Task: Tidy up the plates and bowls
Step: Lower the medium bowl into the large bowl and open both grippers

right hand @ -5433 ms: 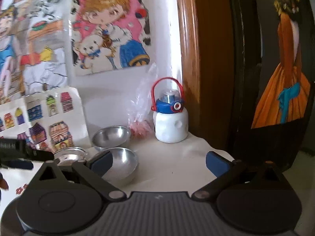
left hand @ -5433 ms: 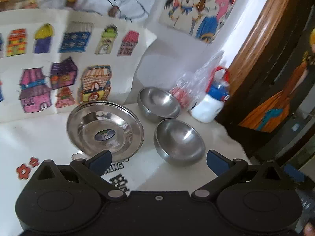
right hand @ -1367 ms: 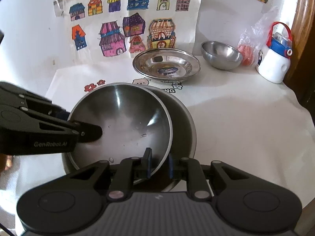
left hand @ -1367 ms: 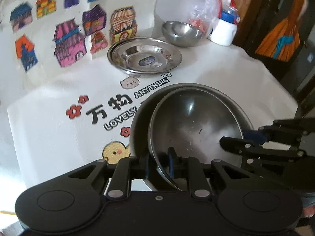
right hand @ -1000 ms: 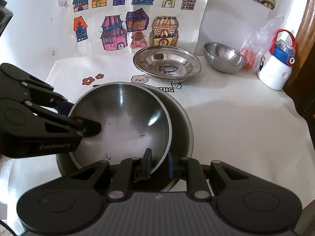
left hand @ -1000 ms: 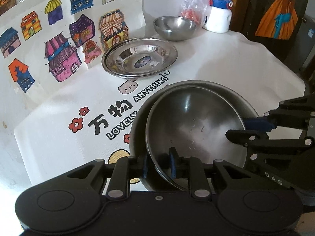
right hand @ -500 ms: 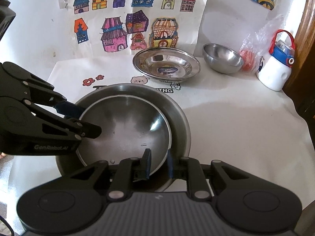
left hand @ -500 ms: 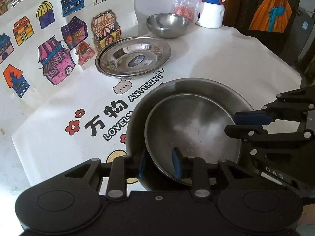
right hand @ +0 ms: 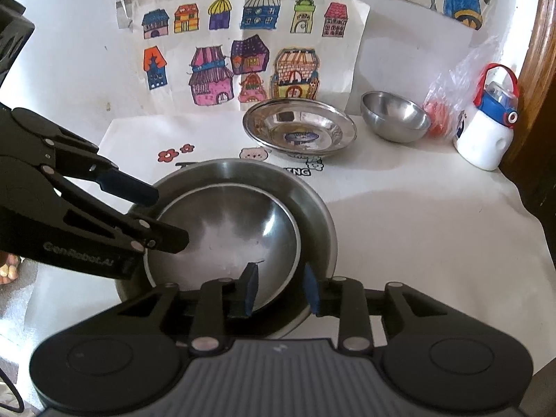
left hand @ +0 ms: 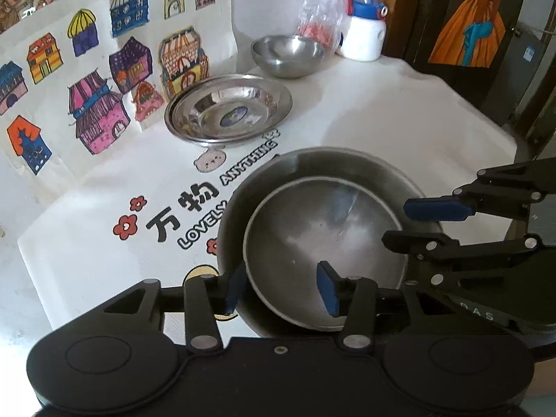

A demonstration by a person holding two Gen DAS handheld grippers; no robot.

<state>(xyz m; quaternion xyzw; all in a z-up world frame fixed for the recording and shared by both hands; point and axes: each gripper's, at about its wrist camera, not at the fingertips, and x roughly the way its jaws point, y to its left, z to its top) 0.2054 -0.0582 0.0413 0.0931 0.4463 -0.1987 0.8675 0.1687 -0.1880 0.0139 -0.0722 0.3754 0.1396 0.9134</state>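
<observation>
Since the frames a second back, the smaller steel bowl I had tilted on edge has dropped flat inside the larger one, and both claws have just been opening off its rim.

Left wrist view: my left claw sits at lower centre, jaws parted. Its two blue pads straddle the near rims of the nested bowls and I see a gap on each side, so it grips nothing. The small bowl lies inside the big bowl, pushed toward the near side. My right claw reaches in from the right edge of the frame, one finger above the far rim and one over the small bowl's inside, jaws apart. In the upper middle, a steel plate rests on the worktop, with a lone bowl just behind it. Further back stand a plastic bag and a white bottle with a blue cap.

Right wrist view: my right claw at lower centre is open, its pads either side of the small bowl's near rim without pressing it. The big bowl surrounds it. The left claw comes in from the left edge, jaws spread over the rims. The plate, lone bowl and bottle line the upper right of the frame.
</observation>
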